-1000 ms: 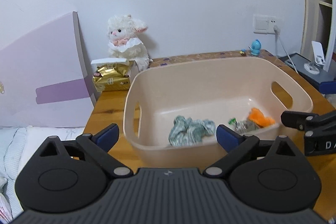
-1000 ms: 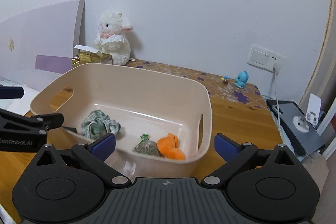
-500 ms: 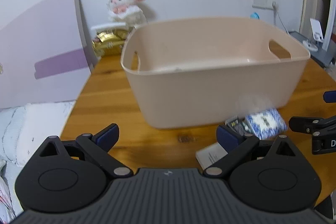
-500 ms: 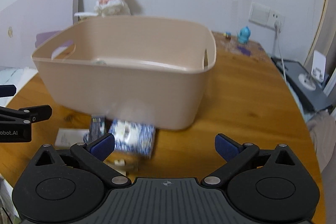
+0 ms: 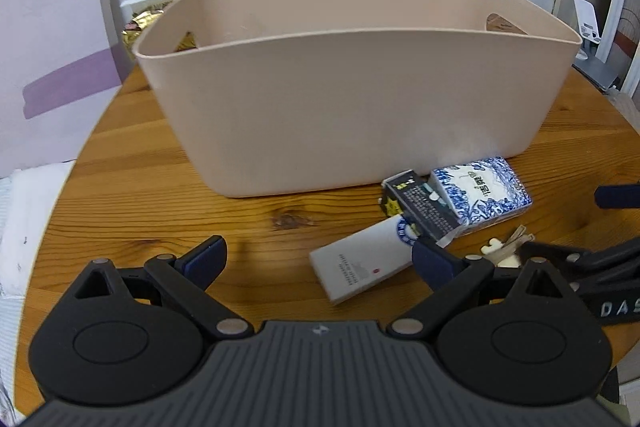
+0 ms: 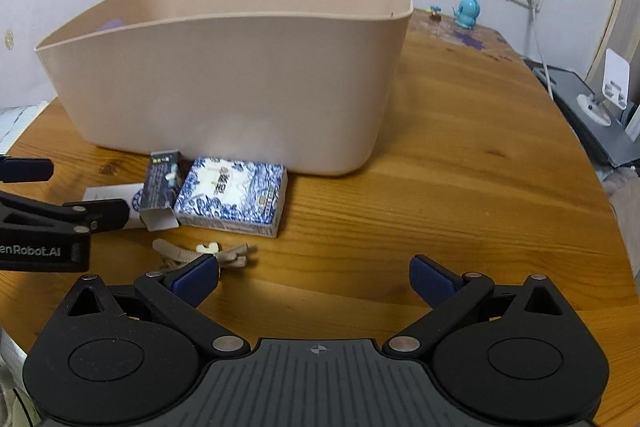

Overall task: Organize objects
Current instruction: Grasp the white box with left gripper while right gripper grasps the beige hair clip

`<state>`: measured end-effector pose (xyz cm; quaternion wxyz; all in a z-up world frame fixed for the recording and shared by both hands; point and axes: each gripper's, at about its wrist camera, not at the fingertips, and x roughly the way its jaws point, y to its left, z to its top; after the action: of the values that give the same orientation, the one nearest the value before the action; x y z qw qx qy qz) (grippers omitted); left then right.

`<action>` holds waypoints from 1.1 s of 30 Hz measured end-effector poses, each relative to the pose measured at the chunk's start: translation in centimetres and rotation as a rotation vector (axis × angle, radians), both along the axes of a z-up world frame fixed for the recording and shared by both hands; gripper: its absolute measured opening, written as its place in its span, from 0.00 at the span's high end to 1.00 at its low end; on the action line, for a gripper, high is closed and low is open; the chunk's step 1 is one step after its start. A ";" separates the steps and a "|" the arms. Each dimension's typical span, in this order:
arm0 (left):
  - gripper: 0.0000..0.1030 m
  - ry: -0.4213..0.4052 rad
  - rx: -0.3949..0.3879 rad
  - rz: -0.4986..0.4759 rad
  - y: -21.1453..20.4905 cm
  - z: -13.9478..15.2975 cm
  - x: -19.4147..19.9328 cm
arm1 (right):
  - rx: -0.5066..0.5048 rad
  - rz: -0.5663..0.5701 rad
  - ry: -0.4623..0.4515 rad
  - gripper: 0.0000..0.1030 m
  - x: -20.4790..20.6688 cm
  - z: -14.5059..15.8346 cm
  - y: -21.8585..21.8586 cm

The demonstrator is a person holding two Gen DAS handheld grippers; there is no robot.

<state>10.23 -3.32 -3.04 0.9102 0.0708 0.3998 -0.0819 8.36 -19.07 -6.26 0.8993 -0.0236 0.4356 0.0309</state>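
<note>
Both tools released, holding nothing: left tool (image 5: 318, 257), right tool (image 6: 314, 275), low over the round wooden tabletop (image 6: 460, 163). Beige plastic bin (image 6: 224, 83) at 12 o'clock. Blue-and-white patterned tissue pack (image 6: 234, 195), dark small carton (image 6: 160, 183), white flat box (image 5: 360, 265) lie touching at the bin's base; beige hair tie (image 6: 224, 253) at right tool's 10 o'clock.

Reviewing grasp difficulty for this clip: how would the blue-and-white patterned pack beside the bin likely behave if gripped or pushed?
The blue-and-white pack looks like a soft-wrapped tissue pack, so it is probably light and would dent under the fingers. It lies flat on the wooden table, so it would likely slide, not roll. Its glossy wrap may be slippery.
</note>
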 end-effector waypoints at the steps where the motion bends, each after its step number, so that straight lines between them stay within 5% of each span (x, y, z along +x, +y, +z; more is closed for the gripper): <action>1: 0.04 0.004 0.004 -0.002 -0.2 -0.2 0.1 | 0.002 0.000 0.006 0.00 0.1 -0.2 0.0; 14: 0.03 0.021 0.013 0.099 3.6 -1.3 1.1 | 0.017 -0.002 0.004 0.00 0.3 -0.3 0.2; 29: 0.04 0.021 -0.038 -0.006 3.9 -1.7 1.2 | 0.056 0.059 0.005 0.00 0.6 -0.7 3.5; 33: 0.13 0.015 -0.052 -0.024 4.2 -1.8 0.9 | 0.007 0.074 -0.020 0.12 0.6 -1.1 4.7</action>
<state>11.11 0.91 -4.87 0.9078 0.0510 0.4033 -0.1036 9.00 -14.42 -7.32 0.9019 -0.0367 0.4254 0.0655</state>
